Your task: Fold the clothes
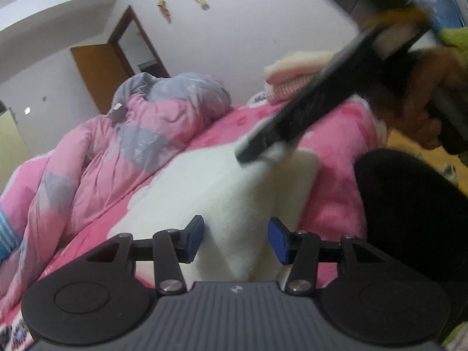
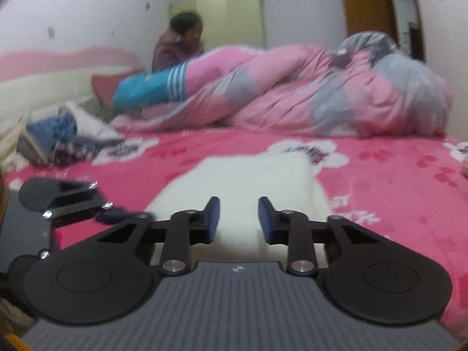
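A white fleece garment (image 1: 228,193) lies folded flat on the pink flowered bed sheet (image 1: 345,152); it also shows in the right wrist view (image 2: 251,178). My left gripper (image 1: 235,238) is open and empty, its blue pads (image 1: 195,234) just above the garment's near edge. My right gripper (image 2: 238,219) is open and empty over the garment's near end. In the left wrist view the right gripper (image 1: 251,150) reaches down from the upper right to the garment's far corner. The left gripper (image 2: 99,201) lies at the left in the right wrist view.
A bunched pink and grey quilt (image 2: 321,93) fills the far side of the bed. A stack of folded clothes (image 1: 292,79) sits at the bed's far end. A person (image 2: 181,44) sits beyond a blue pillow (image 2: 149,87). Loose clothes (image 2: 64,137) lie at the left.
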